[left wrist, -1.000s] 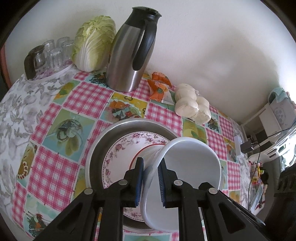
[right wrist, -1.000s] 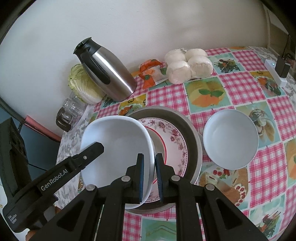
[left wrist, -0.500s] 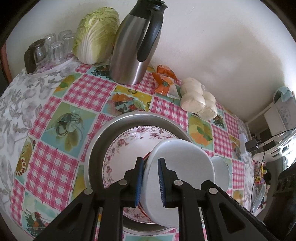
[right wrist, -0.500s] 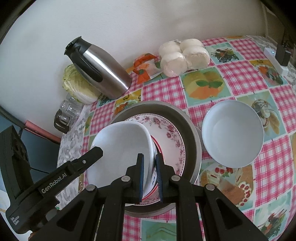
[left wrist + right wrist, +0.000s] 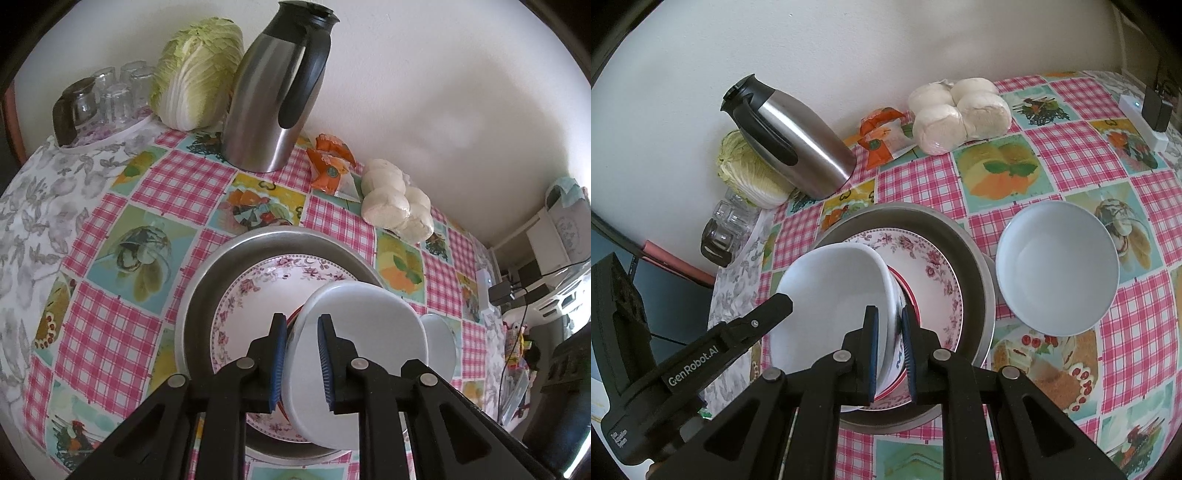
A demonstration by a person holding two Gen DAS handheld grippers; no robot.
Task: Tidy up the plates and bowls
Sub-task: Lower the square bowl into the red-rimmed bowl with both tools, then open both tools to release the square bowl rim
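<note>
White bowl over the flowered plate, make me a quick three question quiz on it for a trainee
1. True or false: both grippers grip the white bowl.
2. What does the flowered plate sit in? A) metal pan B) glass tray C) basket
3. Fill in: the second white bowl rests on the ____, beside the metal pan.

Key: 1 true: left gripper and right gripper each pinch its rim. 2 A. 3 tablecloth.

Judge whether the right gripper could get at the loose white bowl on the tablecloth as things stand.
Probably not yet: the right gripper is shut on the held bowl over the floral plate. The loose white bowl itself sits uncovered beside the metal pan.
</note>
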